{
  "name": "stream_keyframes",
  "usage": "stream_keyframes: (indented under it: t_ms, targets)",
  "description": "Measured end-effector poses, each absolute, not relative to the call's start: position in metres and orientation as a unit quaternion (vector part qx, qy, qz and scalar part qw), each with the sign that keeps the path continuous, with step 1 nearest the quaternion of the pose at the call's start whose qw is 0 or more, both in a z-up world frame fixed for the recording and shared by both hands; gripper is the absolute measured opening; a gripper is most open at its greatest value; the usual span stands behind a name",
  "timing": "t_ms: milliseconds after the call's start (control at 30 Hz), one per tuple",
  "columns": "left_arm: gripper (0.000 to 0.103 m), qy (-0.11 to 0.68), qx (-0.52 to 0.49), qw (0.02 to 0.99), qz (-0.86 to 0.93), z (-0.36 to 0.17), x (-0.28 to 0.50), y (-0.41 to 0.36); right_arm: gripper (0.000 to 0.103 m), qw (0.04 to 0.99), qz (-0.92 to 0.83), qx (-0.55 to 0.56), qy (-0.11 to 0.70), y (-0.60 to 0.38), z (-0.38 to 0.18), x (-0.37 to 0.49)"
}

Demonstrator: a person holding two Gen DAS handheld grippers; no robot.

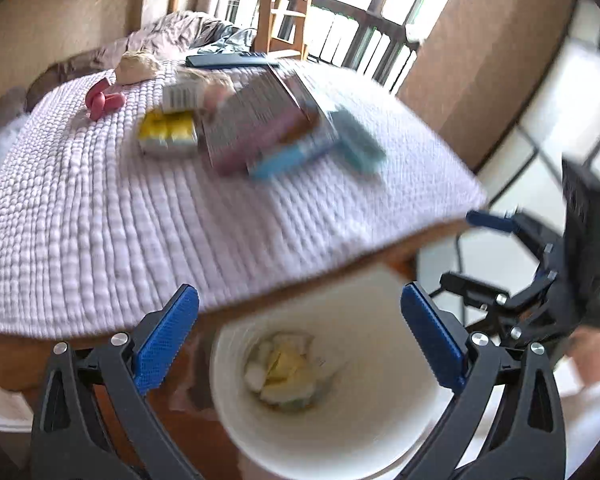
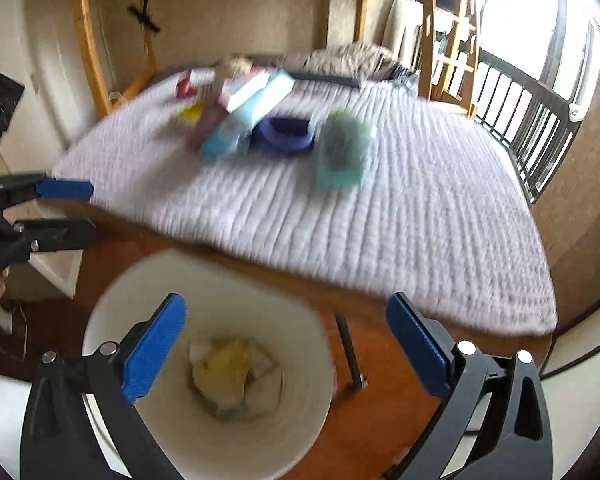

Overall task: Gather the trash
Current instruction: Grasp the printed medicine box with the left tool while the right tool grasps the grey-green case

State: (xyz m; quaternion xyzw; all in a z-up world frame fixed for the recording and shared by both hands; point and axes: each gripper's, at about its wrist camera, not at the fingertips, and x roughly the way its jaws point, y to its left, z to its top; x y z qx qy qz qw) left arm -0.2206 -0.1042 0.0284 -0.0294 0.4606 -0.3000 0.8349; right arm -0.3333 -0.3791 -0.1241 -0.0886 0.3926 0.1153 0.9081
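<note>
Trash [image 1: 286, 372] lay at the bottom of the white bin [image 1: 380, 320]. Above the bin, left gripper [image 1: 300, 340] and right gripper [image 2: 286, 346] hovered, fingers spread wide, both holding nothing. Beyond the bin, blurred boxes [image 1: 260, 136] sat on the white quilt [image 1: 120, 220].

Both wrist views look down-forward, close over white bin [image 1: 340, 420] [image 2: 204, 432], bed [image 1: 180, 216] [image 2: 380, 216] beyond.
</note>
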Motion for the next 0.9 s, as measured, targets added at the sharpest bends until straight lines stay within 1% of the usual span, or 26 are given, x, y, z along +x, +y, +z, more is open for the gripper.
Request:
stream_keyframes:
  t_ms: [167, 267, 467, 667, 800, 900]
  targets:
    - [0.102, 0.471, -0.091, 0.827, -0.292, 0.029, -0.170, -0.105, 0.099, 0.923, 0.101, -0.084, 0.361, -0.385, -0.106, -0.295]
    - [0.102, 0.482, -0.118, 0.817, -0.293, 0.024, -0.145, -0.107, 0.099, 0.926, 0.097, -0.079, 0.357, -0.386, -0.105, -0.272]
    - [0.102, 0.503, -0.150, 0.799, -0.293, 0.011, -0.109, -0.114, 0.099, 0.923, 0.096, -0.064, 0.368, -0.388, -0.113, -0.235]
    - [0.102, 0.509, -0.198, 0.781, -0.303, 0.005, -0.093, -0.115, 0.098, 0.918, 0.105, -0.057, 0.378, -0.384, -0.121, -0.214]
    - [0.102, 0.507, -0.218, 0.773, -0.312, 0.007, -0.085, -0.117, 0.095, 0.916, 0.109, -0.059, 0.380, -0.380, -0.123, -0.208]
    - [0.102, 0.509, -0.215, 0.774, -0.309, 0.007, -0.079, -0.120, 0.087, 0.915, 0.109, -0.058, 0.385, -0.380, -0.124, -0.202]
